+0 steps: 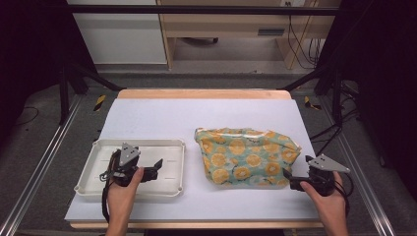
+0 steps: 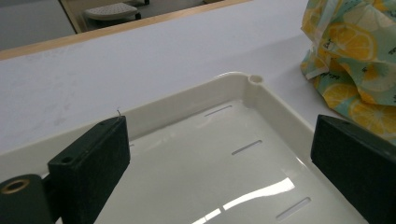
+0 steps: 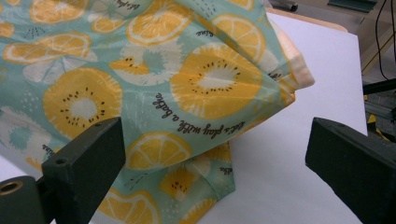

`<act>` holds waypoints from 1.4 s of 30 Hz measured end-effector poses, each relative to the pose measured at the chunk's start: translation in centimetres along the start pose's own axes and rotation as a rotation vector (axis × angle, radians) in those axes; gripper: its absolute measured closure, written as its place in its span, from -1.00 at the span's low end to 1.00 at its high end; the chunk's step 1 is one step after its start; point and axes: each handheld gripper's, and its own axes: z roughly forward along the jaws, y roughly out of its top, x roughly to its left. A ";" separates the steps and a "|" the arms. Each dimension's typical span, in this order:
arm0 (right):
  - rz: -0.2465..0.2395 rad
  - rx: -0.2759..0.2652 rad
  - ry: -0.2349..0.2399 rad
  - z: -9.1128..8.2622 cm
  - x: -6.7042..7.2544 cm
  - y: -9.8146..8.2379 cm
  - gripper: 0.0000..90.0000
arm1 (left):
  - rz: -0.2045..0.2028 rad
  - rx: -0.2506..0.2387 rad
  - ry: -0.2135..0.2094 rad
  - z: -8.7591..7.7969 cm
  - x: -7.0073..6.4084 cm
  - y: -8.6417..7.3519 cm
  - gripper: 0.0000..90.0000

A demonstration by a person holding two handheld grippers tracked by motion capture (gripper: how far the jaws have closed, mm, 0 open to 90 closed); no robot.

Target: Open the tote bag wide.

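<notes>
The fruit-print bag [image 1: 247,157] lies crumpled on the right half of the white bench [image 1: 162,115], teal with orange and lemon slices all over it, and its near right corner sits just ahead of my right claw [image 1: 291,179], whose jaws stand wide apart with nothing gripped; in the right gripper view the cloth [image 3: 154,79] bulges up between and beyond the two black jaws, one fold tucked under another at the bottom, but I cannot tell whether either pad touches it. Left of the bag, apart from it, rests the cream plastic tray [image 1: 174,169], and my left claw [image 1: 155,169] hovers over its inside, jaws spread as well and holding nothing. From the left gripper view I look across the tray's shiny floor [image 2: 196,158] with its short slots to the far rim and a rounded corner post, and the bag's edge [image 2: 355,60] shows at the right, cut off by the frame. Nothing lies between tray and bag but bare bench. What the bag contains is hidden by its own folds. On the cloth I can read a cursive line, "let's play with a babe", and further small script near other slices is too small to make out. Beyond the bench's wooden far edge [image 1: 201,93] stand pale furniture and hanging cables.
</notes>
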 end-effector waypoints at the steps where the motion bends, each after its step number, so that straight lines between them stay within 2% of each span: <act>1: 0.000 0.003 0.001 0.1 0.1 0.0 -0.88 | 0.005 0.002 0.001 0.1 -0.1 0.0 -0.90; 6: -0.014 -0.014 0.003 -0.1 0.2 0.2 -0.79 | 0.018 -0.005 0.014 0.0 -0.2 0.2 -0.90; 7: -0.029 -0.007 0.005 -0.1 0.3 0.2 -0.61 | 0.019 -0.010 0.017 -0.1 -0.2 0.1 -0.90; 9: -0.043 -0.001 -0.003 -0.2 0.2 0.2 -0.56 | 0.018 -0.008 0.023 -0.1 -0.1 0.1 -0.89; 10: -0.039 -0.009 0.010 -0.4 0.2 0.3 -0.43 | 0.016 -0.007 0.023 -0.1 -0.1 0.1 -0.89; 11: -0.039 -0.009 0.010 -0.4 0.2 0.3 -0.43 | 0.015 -0.007 0.023 -0.1 0.0 0.1 -0.89; 13: -0.034 -0.013 -0.008 -0.9 0.1 1.1 -0.32 | 0.008 -0.011 0.030 -0.3 0.1 0.0 -0.89; 15: -0.042 -0.019 -0.002 -1.0 0.2 1.6 -0.32 | -0.002 -0.015 0.036 -0.4 0.2 -0.1 -0.89; 16: -0.067 -0.029 -0.001 -1.2 0.1 2.8 -0.33 | 0.002 -0.013 0.039 -0.3 0.2 0.0 -0.89; 18: -0.068 -0.024 -0.002 -1.1 -0.4 4.2 -0.40 | 0.006 -0.009 0.039 -0.3 0.1 0.0 -0.89; 19: -0.068 -0.024 -0.002 -1.1 -0.4 4.2 -0.40 | 0.006 -0.009 0.039 -0.3 0.1 0.0 -0.89; 20: -0.083 0.001 -0.003 -0.3 -1.1 5.7 -0.53 | 0.012 -0.008 0.042 -0.3 0.0 0.0 -0.90; 21: -0.083 0.001 -0.003 -0.3 -1.1 5.7 -0.53 | 0.012 -0.008 0.042 -0.3 0.0 0.0 -0.90; 22: -0.082 0.016 0.004 0.2 -1.6 6.5 -0.57 | 0.013 -0.010 0.042 -0.3 0.0 0.0 -0.90; 23: -0.049 0.066 0.039 1.7 -2.4 7.7 -0.65 | 0.011 -0.011 0.039 -0.3 0.0 0.0 -0.90; 26: -0.075 0.146 0.110 3.9 -2.2 8.8 -0.75 | 0.012 -0.010 0.034 -0.3 0.1 -0.1 -0.90; 27: -0.097 0.175 0.113 4.6 -2.0 9.1 -0.74 | 0.012 -0.015 0.031 -0.4 0.1 0.0 -0.89; 29: -0.115 0.183 0.112 5.3 -1.7 9.4 -0.71 | 0.011 -0.022 0.025 -0.4 0.2 0.0 -0.90; 30: -0.105 0.206 0.126 6.5 -1.5 9.8 -0.62 | -0.002 -0.023 0.011 -0.3 0.3 -0.1 -0.90; 32: -0.088 0.171 0.110 6.9 -1.7 10.2 -0.27 | -0.005 -0.021 -0.001 -0.2 0.3 -0.1 -0.90; 33: -0.088 0.171 0.110 6.9 -1.7 10.2 -0.27 | -0.005 -0.021 -0.001 -0.2 0.3 -0.1 -0.90; 34: -0.069 0.164 0.160 7.0 -1.7 10.5 0.00 | 0.006 -0.023 0.004 -0.4 0.1 0.0 -0.90; 35: -0.069 0.164 0.160 7.0 -1.7 10.5 0.00 | 0.006 -0.023 0.004 -0.4 0.1 0.0 -0.90; 36: -0.096 0.179 0.186 6.9 -1.2 10.6 0.48 | 0.015 -0.020 0.000 -0.4 -0.2 0.1 -0.90; 37: -0.096 0.179 0.186 6.9 -1.2 10.6 0.48 | 0.015 -0.020 0.000 -0.4 -0.2 0.1 -0.90; 38: -0.107 0.202 0.204 6.8 -0.8 10.6 0.79 | 0.027 -0.013 0.001 -0.2 -0.5 0.1 -0.90; 39: -0.107 0.202 0.204 6.8 -0.8 10.6 0.79 | 0.027 -0.013 0.001 -0.2 -0.5 0.1 -0.90; 40: -0.138 0.207 0.200 6.6 -0.5 10.6 0.99 | 0.038 -0.007 -0.004 -0.1 -0.8 0.2 -0.90; 42: -0.135 0.197 0.197 6.4 -0.4 10.5 1.00 | 0.043 -0.006 -0.008 -0.1 -0.9 0.2 -0.90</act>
